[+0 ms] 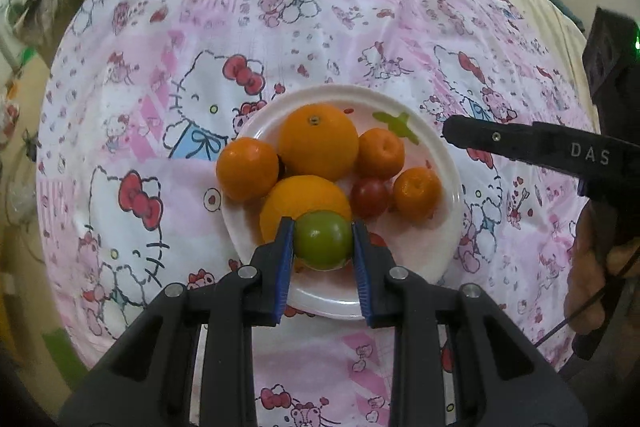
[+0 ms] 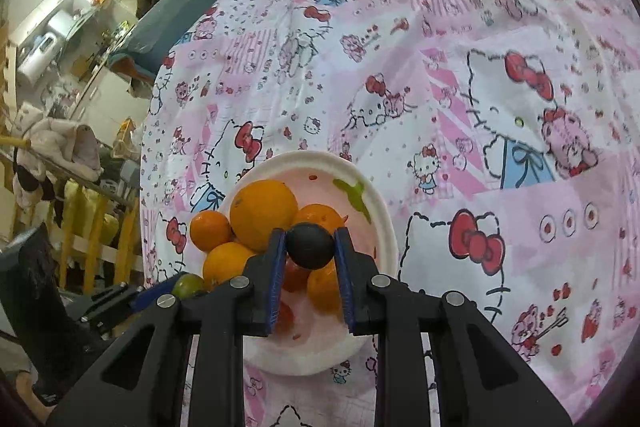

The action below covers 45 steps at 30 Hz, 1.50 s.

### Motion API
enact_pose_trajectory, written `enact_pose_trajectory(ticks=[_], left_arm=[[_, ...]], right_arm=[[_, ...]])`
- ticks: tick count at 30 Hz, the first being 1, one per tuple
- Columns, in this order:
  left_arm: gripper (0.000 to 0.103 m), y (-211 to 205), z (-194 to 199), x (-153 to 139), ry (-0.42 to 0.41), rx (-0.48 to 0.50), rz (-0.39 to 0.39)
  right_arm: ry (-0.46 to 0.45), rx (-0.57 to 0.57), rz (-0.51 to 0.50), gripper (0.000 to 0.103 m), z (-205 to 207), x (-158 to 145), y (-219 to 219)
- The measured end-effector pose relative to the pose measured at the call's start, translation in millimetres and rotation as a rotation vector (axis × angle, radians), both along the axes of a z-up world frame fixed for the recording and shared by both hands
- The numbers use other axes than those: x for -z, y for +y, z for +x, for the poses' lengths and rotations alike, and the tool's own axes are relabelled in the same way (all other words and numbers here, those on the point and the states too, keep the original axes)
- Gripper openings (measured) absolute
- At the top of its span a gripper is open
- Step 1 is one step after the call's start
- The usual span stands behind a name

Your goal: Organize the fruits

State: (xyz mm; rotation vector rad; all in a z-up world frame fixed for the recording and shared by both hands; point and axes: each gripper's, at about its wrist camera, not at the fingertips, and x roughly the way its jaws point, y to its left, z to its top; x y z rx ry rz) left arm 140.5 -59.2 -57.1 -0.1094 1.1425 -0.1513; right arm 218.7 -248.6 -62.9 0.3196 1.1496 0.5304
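My left gripper (image 1: 323, 242) pinches a green fruit (image 1: 322, 239) over the plate's (image 1: 440, 163) six o'clock edge – my right gripper (image 2: 310, 245) clamps a dark ball (image 2: 311, 245) above the oranges (image 2: 264, 215).

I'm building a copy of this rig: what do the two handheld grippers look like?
Both the left gripper and the right gripper have matte black plastic bodies, silver round pivot pins and two fingers lined with ribbed blue pads. White letters "DAS" mark the right gripper's side; a thin dark cable trails by its handle.
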Motion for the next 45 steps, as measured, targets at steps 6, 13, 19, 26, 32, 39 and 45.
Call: enact_pose_trajectory(ticks=[6, 13, 19, 26, 32, 39, 45], left_arm=[[0.024, -8.2, 3.5, 6.1, 0.008, 0.021, -0.018], [0.025, -24.2, 3.5, 1.4, -0.031, 0.053, 0.012], [0.026, -42.2, 4.7, -3.6, -0.079, 0.118, 0.004], [0.027, -49.1, 15.2, 16.7, -0.004, 0.125, -0.002], [0.052, -48.2, 14.6, 18.8, 0.004, 0.128, -0.025], [0.061, -42.8, 7.0, 4.4, -0.021, 0.125, -0.001], [0.062, 3.2, -13.3, -23.7, -0.068, -0.01, 0.005]], right_arm=[[0.052, 0.019, 0.019, 0.025, 2.0, 10.3, -4.8], [0.108, 0.035, -0.014, 0.026, 1.4, 30.4, -6.2], [0.132, 0.054, 0.028, 0.029, 2.8, 33.4, -10.9], [0.143, 0.081, 0.042, 0.029, 4.6, 32.8, -21.7], [0.128, 0.118, 0.045, 0.041, 6.7, 23.7, -32.2], [0.064, 0.136, 0.035, 0.07, 1.6, -0.2, -42.8], [-0.029, 0.145, -0.018, 0.087, -26.5, -29.2, -44.0]])
